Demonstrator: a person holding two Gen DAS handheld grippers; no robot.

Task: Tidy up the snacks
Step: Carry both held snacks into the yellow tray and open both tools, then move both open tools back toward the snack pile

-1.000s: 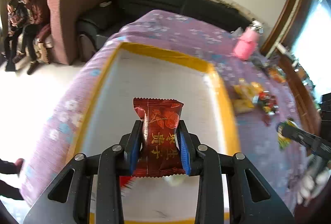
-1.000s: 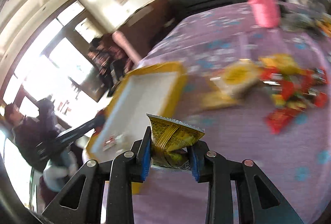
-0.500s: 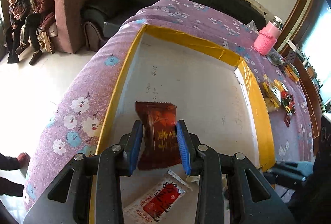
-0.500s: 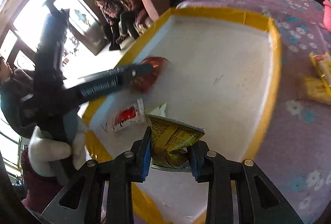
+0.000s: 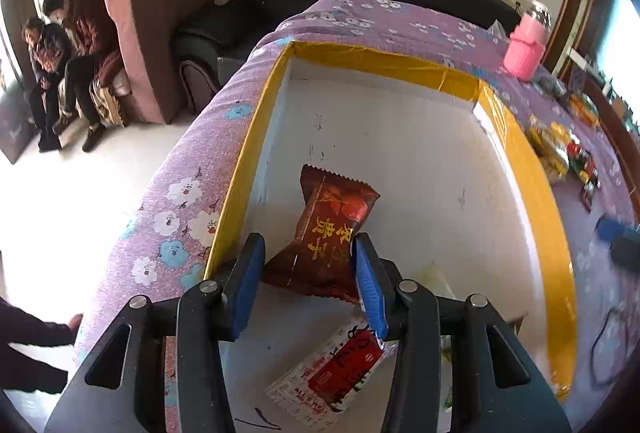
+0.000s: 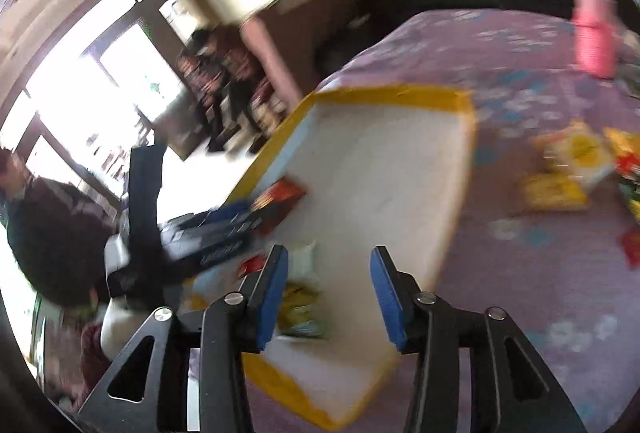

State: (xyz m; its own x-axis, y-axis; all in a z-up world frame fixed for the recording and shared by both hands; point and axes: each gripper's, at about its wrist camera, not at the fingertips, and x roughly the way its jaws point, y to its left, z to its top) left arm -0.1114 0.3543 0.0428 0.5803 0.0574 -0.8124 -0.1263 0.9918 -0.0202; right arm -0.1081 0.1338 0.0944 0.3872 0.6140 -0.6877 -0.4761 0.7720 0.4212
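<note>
Now left claw [image 5: 310,273] just opened, red snack [image 5: 334,229] loose between pads in tray [image 5: 524,169]; right claw [image 6: 328,293] just opened, empty, yellow snack [image 6: 300,307] beyond its left pad.

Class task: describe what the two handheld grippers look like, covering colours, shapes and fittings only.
Both the left gripper and right gripper have matte black angular frames with triangular cut-outs, silver round bolts at the joints, and two fingers faced with blue pads.

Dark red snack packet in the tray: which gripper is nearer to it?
Left. The left gripper straddles the dark red snack packet, just released; the right gripper hangs open at the tray's near corner.
</note>
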